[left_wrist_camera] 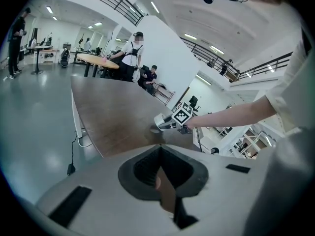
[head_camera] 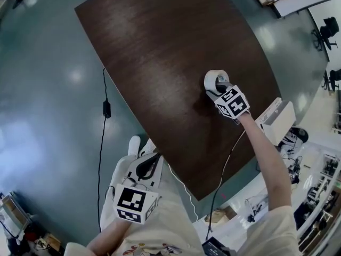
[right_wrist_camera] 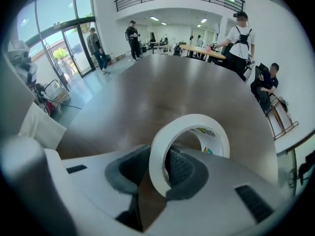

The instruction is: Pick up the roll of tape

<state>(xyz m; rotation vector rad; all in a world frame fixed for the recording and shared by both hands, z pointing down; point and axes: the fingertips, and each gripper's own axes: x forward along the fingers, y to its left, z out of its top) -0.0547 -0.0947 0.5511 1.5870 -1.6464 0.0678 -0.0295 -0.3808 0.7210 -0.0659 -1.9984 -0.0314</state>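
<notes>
Dark wood fills the middle of the head view, a broad table (head_camera: 160, 47) standing on a glossy grey-green floor. Near its right edge is the roll of tape (head_camera: 216, 80), up on its rim and tilted. The right gripper (head_camera: 218, 87) has it pinched through the ring, with one jaw inside the hole, the other against the outer face, and the pads clenched on the white wall. A shadow sits on the wood just beneath, so the roll looks to be off the surface already. The grasp seems made and the lift begun.

The next move calls for a steady squeeze and a straight rise. Held by one wall only, the roll could swivel between the pads.

The left gripper (left_wrist_camera: 160, 154) hangs low by the person's lap, well apart from the table, its jaws together on nothing.

Just past the table's right edge stands a white box (head_camera: 279, 119) — what it holds, if anything, cannot be made out.
</notes>
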